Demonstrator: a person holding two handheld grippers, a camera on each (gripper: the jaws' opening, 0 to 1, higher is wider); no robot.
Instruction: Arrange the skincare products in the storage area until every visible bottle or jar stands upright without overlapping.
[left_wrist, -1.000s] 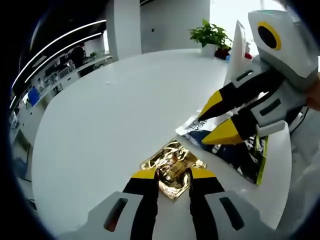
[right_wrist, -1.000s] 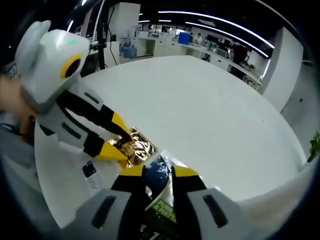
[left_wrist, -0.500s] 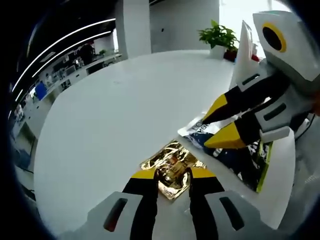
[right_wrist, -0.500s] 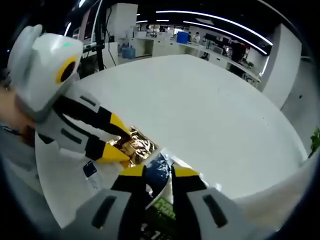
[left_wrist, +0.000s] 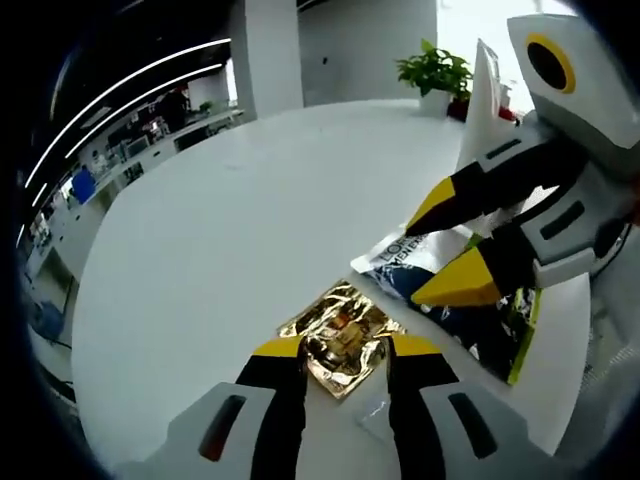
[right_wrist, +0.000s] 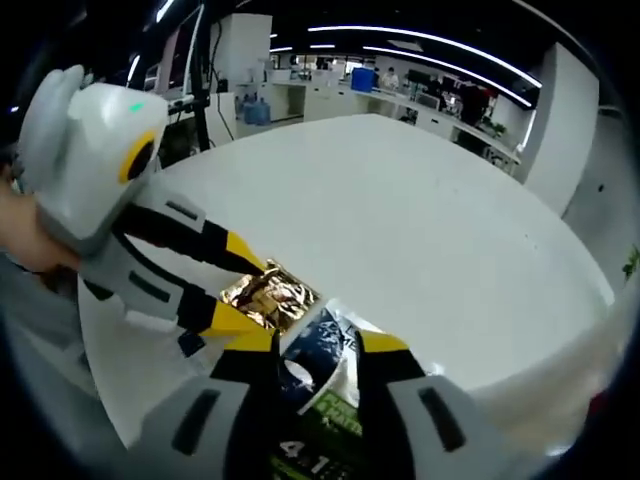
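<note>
So far nothing stands up: your left gripper (left_wrist: 343, 347), fingers apart, straddles the flat gold packet (left_wrist: 341, 335); your right gripper (right_wrist: 316, 342), fingers parted, straddles the dark packet (right_wrist: 318, 362).

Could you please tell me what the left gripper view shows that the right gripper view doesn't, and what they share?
Left gripper view: a potted plant at the table's far edge. Right gripper view: water jugs beyond the table. Both share the gold packet, the dark sachet, the left gripper and the right gripper, jaws open.
</note>
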